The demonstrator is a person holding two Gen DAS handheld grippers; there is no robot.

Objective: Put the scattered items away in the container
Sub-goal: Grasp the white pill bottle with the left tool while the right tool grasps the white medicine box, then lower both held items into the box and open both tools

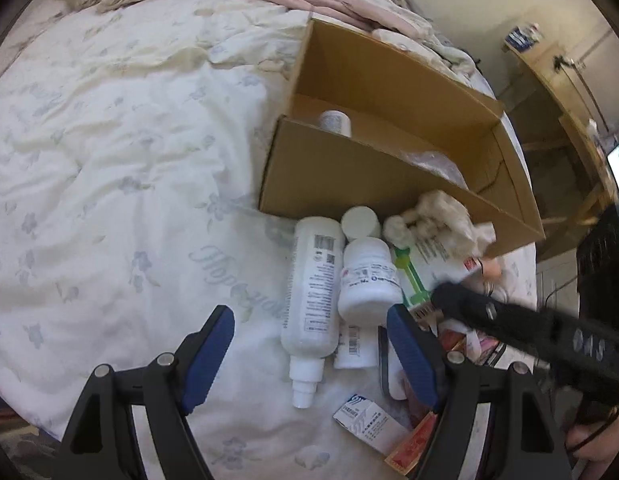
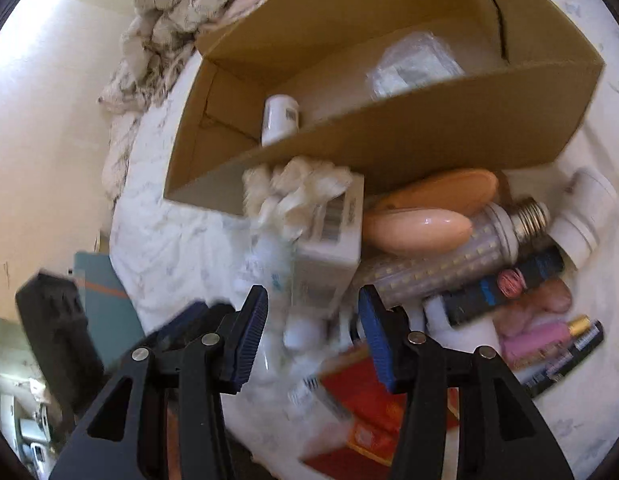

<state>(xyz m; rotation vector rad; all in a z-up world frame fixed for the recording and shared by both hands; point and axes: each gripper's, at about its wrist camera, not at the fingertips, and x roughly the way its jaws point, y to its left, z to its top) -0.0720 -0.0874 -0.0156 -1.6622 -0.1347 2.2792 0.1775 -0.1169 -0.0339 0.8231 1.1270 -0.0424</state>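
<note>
We see the cardboard box [image 1: 337,184] open on the bed [image 1: 109,160], its long axis running from near left to far right in the left wrist view. Inside it a small white bottle [image 1: 335,121] lies at the left end and a clear plastic bag [image 2: 413,64] towards the right.

Just outside the near wall sits the clutter. A tall white bottle [image 1: 313,284] lies flat, long axis roughly towards the box, nozzle pointing back at us. A short white jar [image 1: 369,280] lies beside it, touching. A crumpled white cloth [image 1: 437,224] rests against the box wall.

The left gripper [image 1: 309,344] has its fingers spread wide over the tall bottle's nozzle end, not pressing it.

The right gripper [image 2: 313,320] has its fingers part open, around a blurred white box [image 2: 329,256]; we cannot tell whether they touch it. An LED corn bulb [image 2: 461,252] lies with its screw base pointing up and right.

Right view is motion-blurred low down; the red packet [image 2: 373,400] is partly hidden by the fingers.
</note>
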